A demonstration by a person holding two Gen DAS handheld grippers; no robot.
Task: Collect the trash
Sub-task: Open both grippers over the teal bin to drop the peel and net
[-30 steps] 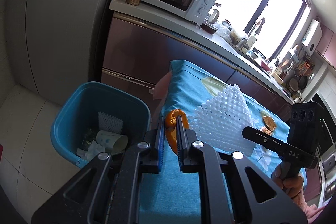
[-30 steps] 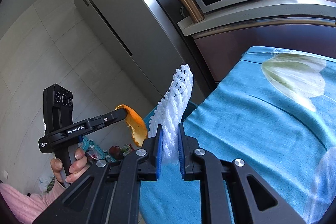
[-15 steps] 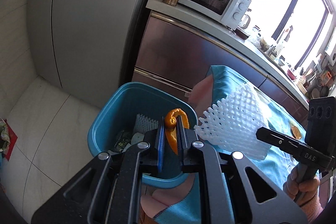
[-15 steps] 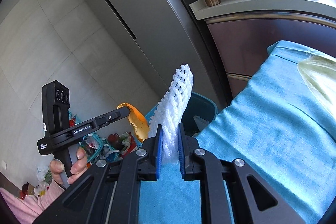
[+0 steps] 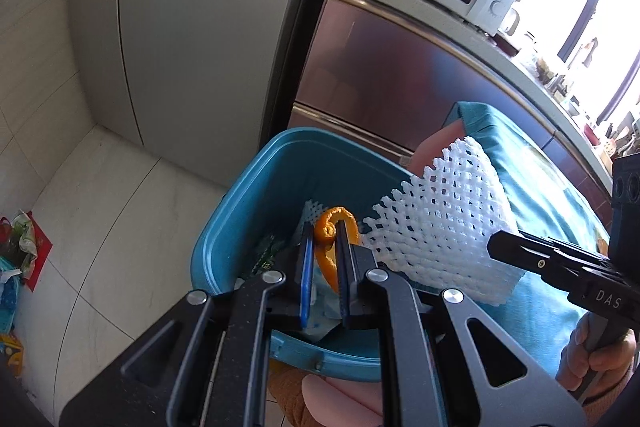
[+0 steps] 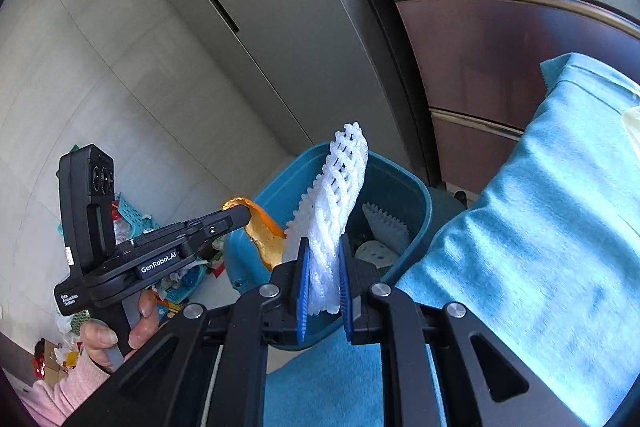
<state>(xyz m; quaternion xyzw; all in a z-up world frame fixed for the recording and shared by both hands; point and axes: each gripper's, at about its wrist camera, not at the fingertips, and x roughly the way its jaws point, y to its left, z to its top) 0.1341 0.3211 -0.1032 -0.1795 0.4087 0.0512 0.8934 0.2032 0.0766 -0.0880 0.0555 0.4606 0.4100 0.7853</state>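
Orange peel [image 5: 334, 239], clamped in the left tool [image 5: 325, 259], hangs directly above the blue bin [image 5: 224, 227], nearer its centre than the foam net [image 6: 340, 203] gripped by the right tool [image 6: 325, 291].

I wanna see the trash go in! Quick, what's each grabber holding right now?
Left gripper: shut on the orange peel, over the blue bin.
Right gripper: shut on the white foam fruit net.
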